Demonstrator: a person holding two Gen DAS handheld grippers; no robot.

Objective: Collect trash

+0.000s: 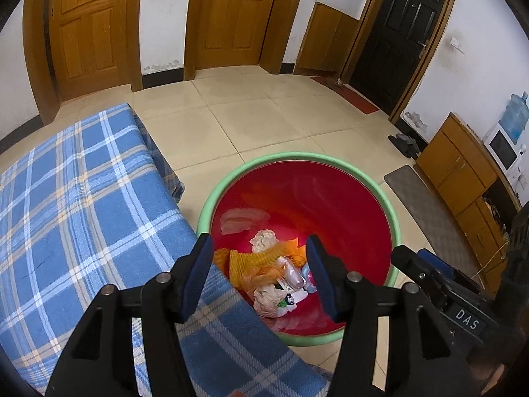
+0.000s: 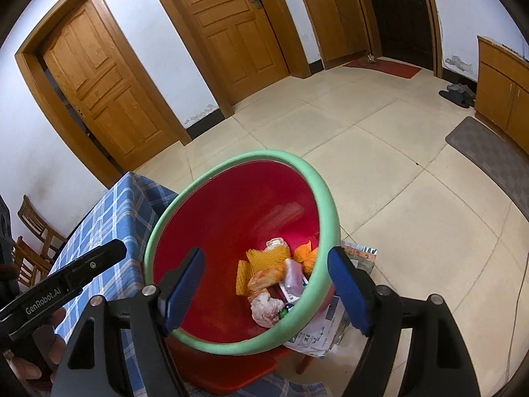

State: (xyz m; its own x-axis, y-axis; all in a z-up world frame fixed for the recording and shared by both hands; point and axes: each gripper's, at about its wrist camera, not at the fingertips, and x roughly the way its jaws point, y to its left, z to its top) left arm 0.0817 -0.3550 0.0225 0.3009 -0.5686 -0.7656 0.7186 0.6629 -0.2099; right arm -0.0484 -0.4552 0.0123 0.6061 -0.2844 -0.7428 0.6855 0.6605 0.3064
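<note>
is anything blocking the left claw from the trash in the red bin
Nothing visible does. The left claw hangs open above the red bin, whose mouth is uncovered, with the trash pile showing between its fingers. The checked tablecloth edge sits beside the bin, under the claw's left finger, not over the trash.

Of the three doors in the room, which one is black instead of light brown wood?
The black door at the far right, behind the red doormat. The other two doors are light brown wood.

Cream tiled floor (image 1: 251, 115); white walls; wooden doors (image 1: 231, 10); dark door (image 1: 400, 33); wooden cabinet (image 1: 459, 168); grey mat (image 1: 426, 211)
</note>
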